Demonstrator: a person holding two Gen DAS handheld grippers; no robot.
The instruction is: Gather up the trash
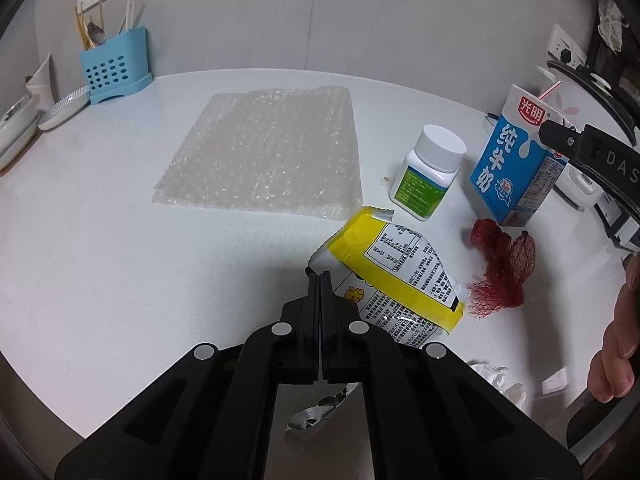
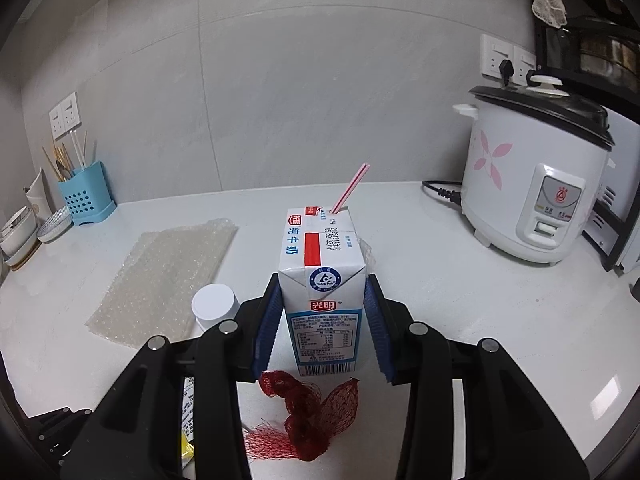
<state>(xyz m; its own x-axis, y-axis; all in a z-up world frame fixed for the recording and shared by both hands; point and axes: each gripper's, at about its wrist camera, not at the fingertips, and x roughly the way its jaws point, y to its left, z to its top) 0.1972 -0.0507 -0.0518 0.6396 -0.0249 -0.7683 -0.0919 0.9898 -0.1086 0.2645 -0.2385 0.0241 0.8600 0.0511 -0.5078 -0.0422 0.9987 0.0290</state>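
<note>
Here the left tool (image 1: 321,280) is clenched tight, its two black jaws pressed together on the near corner of a yellow and white snack wrapper (image 1: 394,276). The wrapper lies crumpled on the white bench (image 1: 100,260), its far end pointing toward a sheet of bubble wrap (image 1: 262,152) that lies flat further back. Just right of the wrapper sits a bunched red net bag (image 1: 500,264), and behind that stands a small white pill bottle (image 1: 430,172) with a green label. Bits of torn foil (image 1: 320,412) lie close under the tool, with white scraps to their right.

The right tool (image 2: 326,312) grips a blue and white milk carton (image 2: 322,280) by its two sides, the blue ribbed pads (image 2: 267,320) pressing against the upright carton near its top. A pink straw (image 2: 350,188) sticks out of the carton's top at a slant. The carton stands on the bench, with the red net bag just in front of it and the pill bottle to its left. In the left view a hand (image 1: 618,332) holds this tool's handle at the right edge.

Further off, a white rice cooker (image 2: 536,176) with pink flower marks stands at the right by the wall, plugged in. At the far left stands a blue cutlery holder (image 2: 86,196) with chopsticks, with bowls (image 2: 20,236) stacked beside it.
</note>
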